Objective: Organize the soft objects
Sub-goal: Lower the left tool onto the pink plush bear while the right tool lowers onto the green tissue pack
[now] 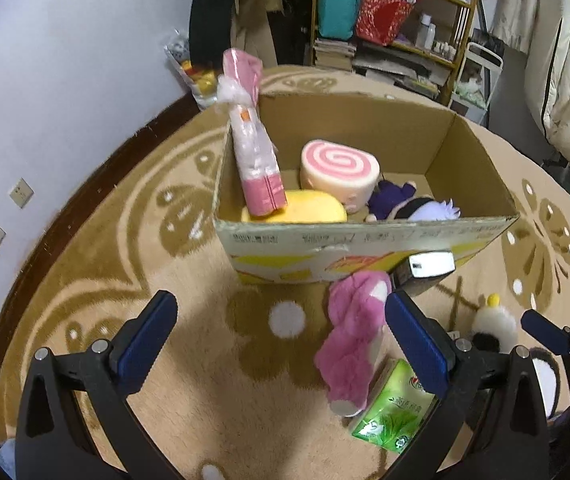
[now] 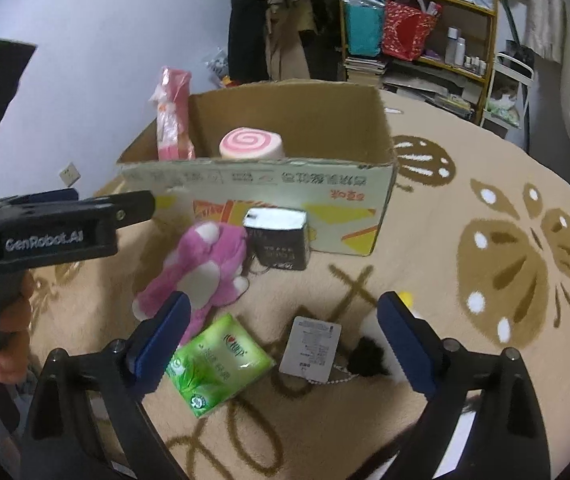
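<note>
Nearest, both tools are empty: the left gripper (image 1: 281, 334) has its fingers spread wide over bare carpet (image 1: 213, 392), and the right gripper (image 2: 285, 338) is likewise spread, with nothing between its pads.

Just beyond them lie the things apparently left to pack: a green tissue pack (image 2: 219, 364), a black-and-white plush (image 2: 369, 350) with a paper tag (image 2: 311, 346) at the right, and a pink plush toy (image 2: 201, 268) left of centre. A small dark box (image 2: 279, 240) rests against the cardboard box (image 2: 269, 184).

Farther on, the cardboard box already holds a pink swirl cushion (image 1: 339, 170), a yellow cushion (image 1: 305, 208), a purple plush (image 1: 413, 204) and a tall pink packet (image 1: 253, 140) leaning in its left corner. Judging by that, roughly half is done.
</note>
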Action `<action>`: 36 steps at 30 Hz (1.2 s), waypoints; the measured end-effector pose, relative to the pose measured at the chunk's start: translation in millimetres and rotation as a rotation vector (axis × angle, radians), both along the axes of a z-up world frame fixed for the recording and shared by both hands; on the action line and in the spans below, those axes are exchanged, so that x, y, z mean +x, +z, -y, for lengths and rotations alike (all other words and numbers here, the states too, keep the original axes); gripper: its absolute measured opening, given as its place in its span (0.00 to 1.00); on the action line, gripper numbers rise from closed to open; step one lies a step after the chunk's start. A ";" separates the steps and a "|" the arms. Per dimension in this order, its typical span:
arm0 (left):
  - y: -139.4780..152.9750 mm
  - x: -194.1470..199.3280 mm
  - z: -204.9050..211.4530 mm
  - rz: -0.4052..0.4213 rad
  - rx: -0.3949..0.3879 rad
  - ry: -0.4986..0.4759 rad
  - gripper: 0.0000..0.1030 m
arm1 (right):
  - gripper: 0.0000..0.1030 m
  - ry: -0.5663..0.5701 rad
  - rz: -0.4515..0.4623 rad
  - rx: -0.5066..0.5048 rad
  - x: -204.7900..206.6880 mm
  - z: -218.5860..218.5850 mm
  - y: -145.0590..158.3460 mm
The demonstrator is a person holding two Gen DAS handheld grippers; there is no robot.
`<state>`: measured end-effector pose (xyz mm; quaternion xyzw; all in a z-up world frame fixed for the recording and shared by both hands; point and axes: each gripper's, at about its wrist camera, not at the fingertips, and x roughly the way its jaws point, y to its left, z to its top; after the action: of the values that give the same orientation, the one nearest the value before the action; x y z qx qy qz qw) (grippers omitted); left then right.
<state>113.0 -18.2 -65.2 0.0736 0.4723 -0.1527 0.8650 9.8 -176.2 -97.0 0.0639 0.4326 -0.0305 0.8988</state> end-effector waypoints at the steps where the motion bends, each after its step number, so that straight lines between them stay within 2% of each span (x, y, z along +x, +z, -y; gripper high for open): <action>1: -2.5 1.1 0.1 -0.016 -0.004 -0.004 1.00 | 0.96 0.002 -0.004 0.003 0.4 -0.6 -0.8; 4: -16.7 5.1 4.5 -0.100 -0.012 -0.031 1.00 | 0.96 0.005 -0.022 0.012 1.2 -1.3 -5.2; 8: -29.3 7.5 14.9 -0.150 -0.004 -0.066 1.00 | 0.96 0.013 -0.050 0.015 3.1 -3.3 -10.8; 13: -51.0 8.2 27.7 -0.189 0.096 -0.078 1.00 | 0.96 0.022 -0.081 0.032 5.5 -4.4 -17.3; 15: -55.7 10.0 27.1 -0.197 0.110 -0.062 1.00 | 0.96 0.030 -0.092 0.036 7.2 -6.0 -20.2; 18: -57.6 12.3 22.0 -0.209 0.081 -0.045 1.00 | 0.96 0.052 -0.113 0.033 10.4 -10.5 -25.5; 23: -61.2 11.4 22.5 -0.198 0.073 -0.071 1.00 | 0.96 0.122 -0.169 -0.001 15.6 -24.6 -39.9; 26: -65.0 9.0 28.1 -0.210 0.092 -0.091 0.99 | 0.96 0.156 -0.175 0.007 15.8 -31.7 -42.6; 31: -75.8 9.0 36.9 -0.204 0.181 -0.108 0.99 | 0.96 0.196 -0.196 0.004 15.9 -41.5 -47.6; 36: -76.9 12.6 32.0 -0.221 0.162 -0.098 1.00 | 0.96 0.220 -0.230 -0.010 18.2 -51.0 -56.7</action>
<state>125.6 -50.2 -142.0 0.1490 0.5713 -0.1631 0.7905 28.0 -125.2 -153.7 0.0076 0.5371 0.0587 0.8415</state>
